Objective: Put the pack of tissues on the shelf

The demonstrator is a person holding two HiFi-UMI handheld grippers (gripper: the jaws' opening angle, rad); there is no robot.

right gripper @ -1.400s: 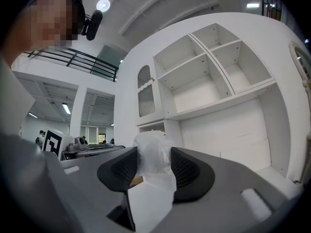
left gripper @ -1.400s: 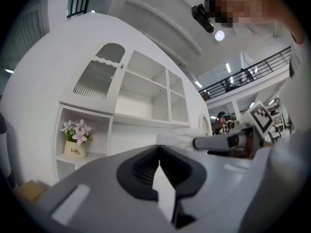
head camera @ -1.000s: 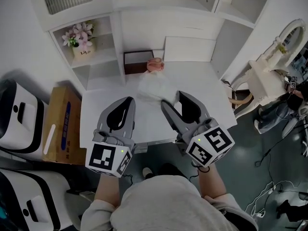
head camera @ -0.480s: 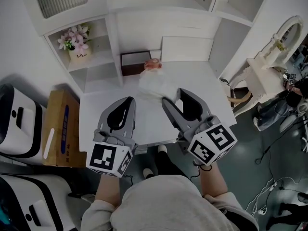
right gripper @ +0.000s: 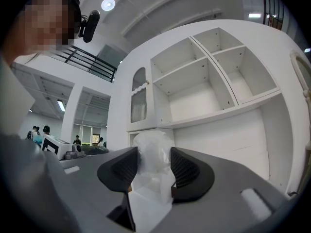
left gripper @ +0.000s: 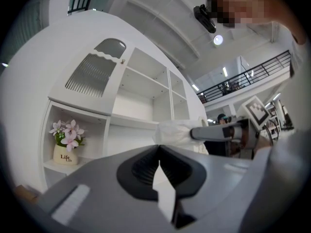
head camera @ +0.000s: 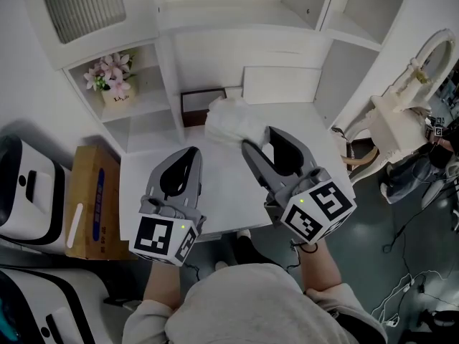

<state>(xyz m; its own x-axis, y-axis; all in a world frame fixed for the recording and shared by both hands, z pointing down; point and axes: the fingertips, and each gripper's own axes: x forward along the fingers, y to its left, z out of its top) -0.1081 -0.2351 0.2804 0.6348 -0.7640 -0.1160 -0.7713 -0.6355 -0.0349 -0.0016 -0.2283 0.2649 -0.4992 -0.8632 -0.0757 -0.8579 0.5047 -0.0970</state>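
- While the right gripper [right gripper: 151, 171] has its jaws pinched on the soft white plastic-wrapped pack of tissues [head camera: 229, 120], the pack hangs in the air, clear of the white desk surface [head camera: 222, 192].
- Pack's long axis runs pretty much along the jaws, so most of it sticks out past the tips, pointing at the white shelf unit [right gripper: 194, 93].
- That's the relation that matters imo: the open cubbies sit ahead of and above the pack, a bit to the right in the right gripper view. So the next move looks like up and forward, leading with the pack's free end.
- Right gripper is angled forward and slightly leftward, clearly the nearer one.
- Left gripper [head camera: 191, 153] has its jaws pressed together on nothing, parked low over the surface, well apart from the pack.
- Small dark brown box [head camera: 195, 106] sits at the back, just behind the pack.
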